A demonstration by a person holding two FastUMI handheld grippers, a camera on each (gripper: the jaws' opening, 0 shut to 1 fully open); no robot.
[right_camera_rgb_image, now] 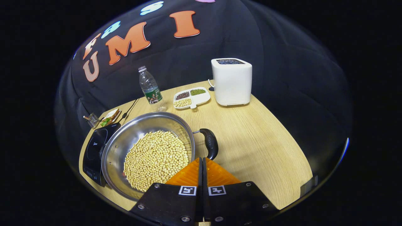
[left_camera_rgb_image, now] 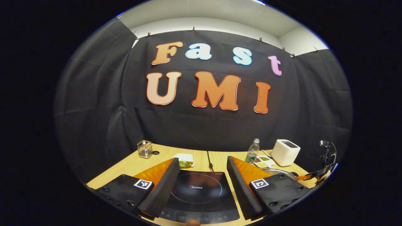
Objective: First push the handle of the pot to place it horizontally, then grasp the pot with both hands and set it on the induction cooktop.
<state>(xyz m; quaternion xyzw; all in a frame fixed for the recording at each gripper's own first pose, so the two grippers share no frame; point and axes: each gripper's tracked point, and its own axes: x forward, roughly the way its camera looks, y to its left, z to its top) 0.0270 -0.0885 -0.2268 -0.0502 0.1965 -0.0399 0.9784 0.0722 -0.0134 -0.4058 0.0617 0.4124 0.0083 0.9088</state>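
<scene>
A steel pot [right_camera_rgb_image: 125, 141] full of pale soybeans [right_camera_rgb_image: 155, 158] sits on the wooden table, its left edge against the black induction cooktop [right_camera_rgb_image: 94, 149]. The pot's black handle [right_camera_rgb_image: 211, 142] sticks out on the right side. My right gripper [right_camera_rgb_image: 201, 159] is shut, fingertips pressed together, just in front of the handle's near end. In the left gripper view, my left gripper [left_camera_rgb_image: 202, 163] hangs open above the cooktop [left_camera_rgb_image: 198, 191], nothing between its fingers. The pot's rim [left_camera_rgb_image: 279, 171] peeks out behind the right finger, and the other gripper [left_camera_rgb_image: 325, 163] shows at far right.
A white toaster [right_camera_rgb_image: 232, 81], a divided dish of beans [right_camera_rgb_image: 191, 98] and a water bottle [right_camera_rgb_image: 150, 88] stand at the back of the table [right_camera_rgb_image: 267, 141]. A sandwich [right_camera_rgb_image: 110, 116] and a small wire holder [right_camera_rgb_image: 91, 120] lie far left. A cord [left_camera_rgb_image: 209, 158] runs behind the cooktop.
</scene>
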